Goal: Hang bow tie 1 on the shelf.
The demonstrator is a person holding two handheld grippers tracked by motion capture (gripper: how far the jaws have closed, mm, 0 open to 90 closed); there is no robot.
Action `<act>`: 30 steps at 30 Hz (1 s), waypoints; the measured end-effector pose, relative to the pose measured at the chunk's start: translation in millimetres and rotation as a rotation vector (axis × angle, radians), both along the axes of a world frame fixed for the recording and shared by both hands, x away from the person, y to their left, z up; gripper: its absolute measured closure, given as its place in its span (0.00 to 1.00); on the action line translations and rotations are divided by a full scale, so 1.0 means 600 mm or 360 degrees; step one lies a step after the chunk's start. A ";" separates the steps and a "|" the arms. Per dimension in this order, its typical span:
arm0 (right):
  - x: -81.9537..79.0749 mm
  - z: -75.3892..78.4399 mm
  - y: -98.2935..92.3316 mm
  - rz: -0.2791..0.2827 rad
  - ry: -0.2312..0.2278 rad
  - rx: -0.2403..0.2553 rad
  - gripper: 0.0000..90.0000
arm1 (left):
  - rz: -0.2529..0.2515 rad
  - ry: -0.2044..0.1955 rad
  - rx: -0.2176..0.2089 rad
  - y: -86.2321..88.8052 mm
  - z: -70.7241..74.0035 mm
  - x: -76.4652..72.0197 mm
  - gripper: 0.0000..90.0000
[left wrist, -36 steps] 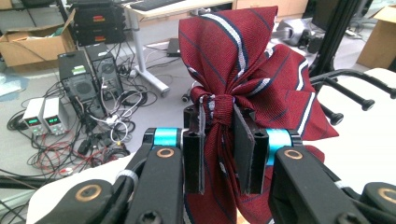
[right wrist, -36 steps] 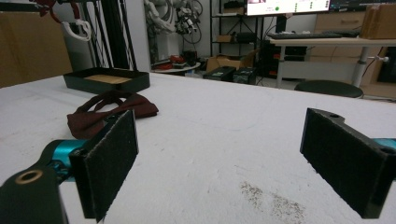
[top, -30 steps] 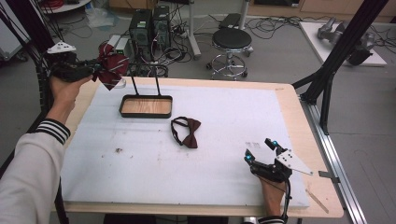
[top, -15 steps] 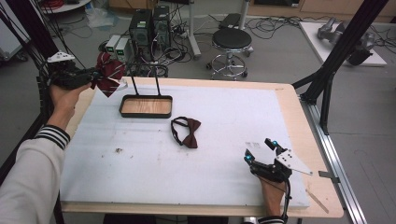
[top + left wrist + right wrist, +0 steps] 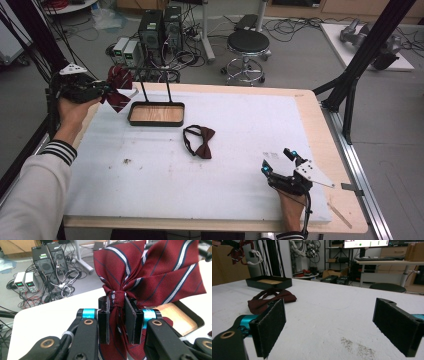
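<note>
The left gripper (image 5: 117, 322) is clamped on the centre knot of a striped burgundy bow tie (image 5: 150, 272), so both wings fan free above the pads. It holds the tie in the air at the far left corner of the table, just left of the black tray (image 5: 156, 114) with its wooden floor and upright rack (probably where the tie is headed). A plain dark-red bow tie (image 5: 200, 141) lies mid-table, near the tray. The right gripper (image 5: 281, 162) rests at the near right, jaws wide apart and empty, likely waiting.
</note>
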State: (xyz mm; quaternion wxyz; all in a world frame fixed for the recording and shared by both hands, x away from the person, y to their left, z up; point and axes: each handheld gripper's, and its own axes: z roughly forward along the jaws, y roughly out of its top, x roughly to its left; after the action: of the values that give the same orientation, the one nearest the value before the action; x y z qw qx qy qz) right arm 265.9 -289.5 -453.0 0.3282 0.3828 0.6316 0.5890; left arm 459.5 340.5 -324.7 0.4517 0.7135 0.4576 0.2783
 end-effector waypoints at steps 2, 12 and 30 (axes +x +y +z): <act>0.000 0.000 0.000 -0.0002 0.0006 0.0005 0.12 | -0.0005 0.0006 0.0017 -0.002 -0.002 0.000 0.83; 0.000 0.000 0.000 -0.0002 0.0000 0.0000 0.12 | -0.0003 0.0055 0.0044 -0.006 -0.024 -0.004 0.83; 0.000 0.000 0.000 0.0000 -0.0001 -0.0001 0.12 | -0.0012 0.0072 0.0011 -0.012 -0.041 -0.006 0.82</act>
State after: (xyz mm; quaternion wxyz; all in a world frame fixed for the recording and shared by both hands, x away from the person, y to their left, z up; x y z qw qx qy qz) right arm 265.9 -289.5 -453.0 0.3285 0.3824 0.6317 0.5889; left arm 456.1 333.2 -349.3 0.4398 0.7229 0.4640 0.2620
